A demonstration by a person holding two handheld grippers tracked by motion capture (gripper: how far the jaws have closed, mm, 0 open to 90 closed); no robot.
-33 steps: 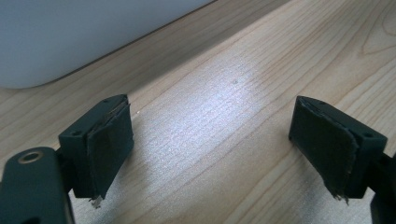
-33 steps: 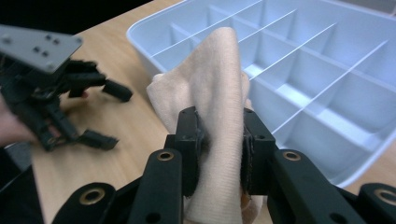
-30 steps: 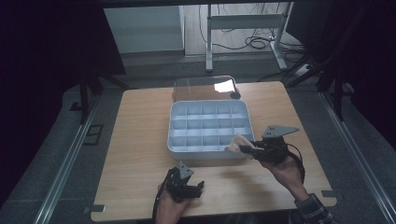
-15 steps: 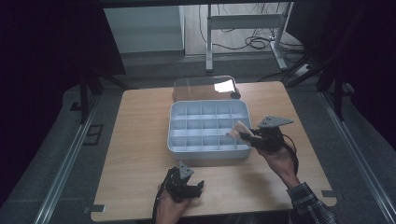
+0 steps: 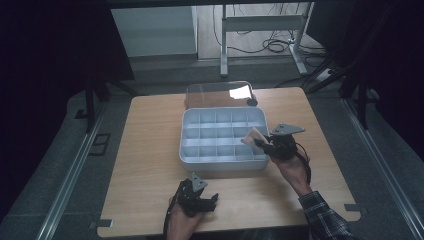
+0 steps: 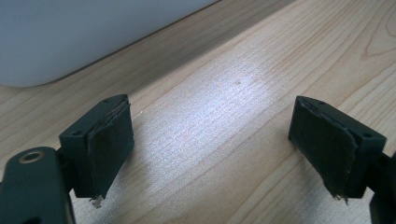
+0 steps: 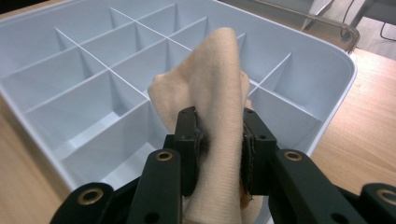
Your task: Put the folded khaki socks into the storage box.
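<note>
A grey-blue divided tray [image 5: 187, 152] with several empty compartments sits in the middle of the wooden table [image 5: 150, 165]. My right gripper [image 5: 256, 141] is shut on a rolled beige cloth [image 5: 254, 134], holding it over the tray's right-hand compartments. In the right gripper view the beige cloth [image 7: 215, 79] bulges up between the black pads [image 7: 190, 140] above the tray's rim [image 7: 341, 88]. My left gripper [image 5: 210, 200] rests low near the table's front edge, jaws wide apart with only bare wood [image 6: 210, 135] between its pads [image 6: 109, 144].
A clear plastic lid [image 5: 220, 94] lies behind the tray at the table's far edge. Dark floor, metal rails and a desk frame with cables [image 5: 260, 45] surround the table. The tray's near wall [image 6: 70, 32] stands just ahead of the left gripper.
My right gripper has carried the beige cloth leftward and a little down, from beside the tray's right wall to over its right compartments. The left hand has stayed put.
</note>
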